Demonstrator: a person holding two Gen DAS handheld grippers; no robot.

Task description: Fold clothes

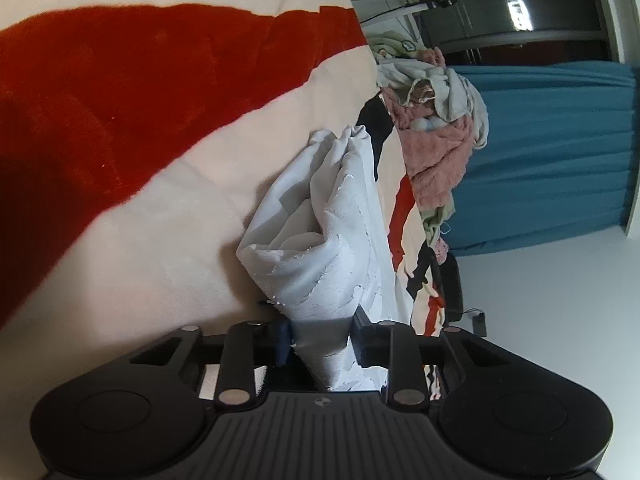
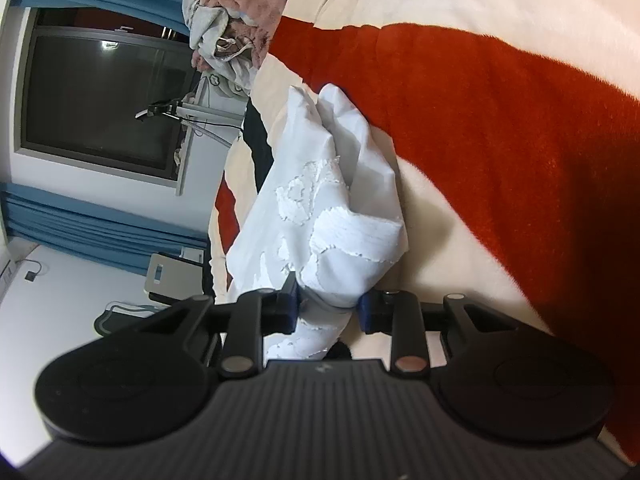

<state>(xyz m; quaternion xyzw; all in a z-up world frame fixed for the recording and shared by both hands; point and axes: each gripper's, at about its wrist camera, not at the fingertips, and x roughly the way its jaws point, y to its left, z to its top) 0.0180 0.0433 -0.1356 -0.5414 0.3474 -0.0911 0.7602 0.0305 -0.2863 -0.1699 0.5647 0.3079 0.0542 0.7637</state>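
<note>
A pale blue-white garment with a raised white pattern is bunched and held up over a cream and red blanket. My left gripper is shut on one bunched end of it. My right gripper is shut on another end of the same garment, which hangs in folds in front of the fingers. Both views are tilted on their side. The rest of the garment behind the folds is hidden.
A heap of pink, white and green clothes lies at the blanket's edge; it also shows in the right wrist view. Blue curtains, a dark window, a metal stand and a white floor lie beyond.
</note>
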